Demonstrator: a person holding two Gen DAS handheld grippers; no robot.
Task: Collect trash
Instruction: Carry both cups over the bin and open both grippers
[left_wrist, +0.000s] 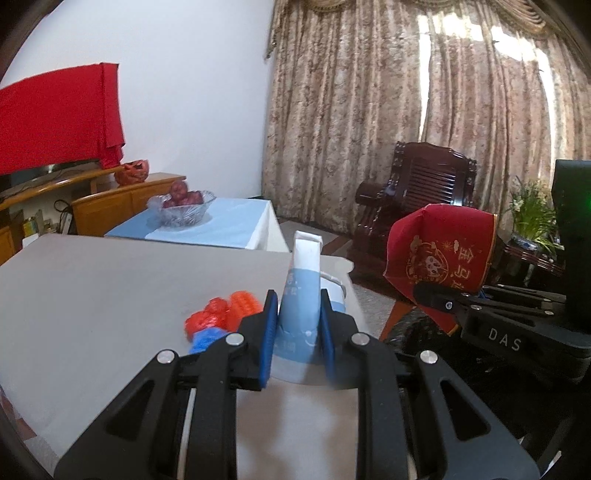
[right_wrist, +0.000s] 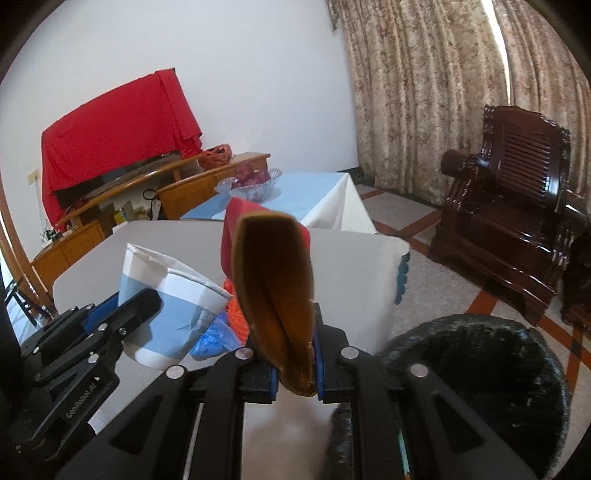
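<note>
Red and blue wrappers (left_wrist: 218, 319) on table (left_wrist: 110, 288) partly hidden behind left hand-held gripper (left_wrist: 299, 314); right view shows only slivers. Trash bin (right_wrist: 480, 369) cut off by right-view frame edge, inside too dark to read. Red cup (left_wrist: 439, 258) print blurred, illegible. Paper cup (left_wrist: 301, 291) base hidden.

Grey table (left_wrist: 92, 288): red, orange, blue crumpled wrappers (left_wrist: 218, 321) lying near its right edge.
</note>
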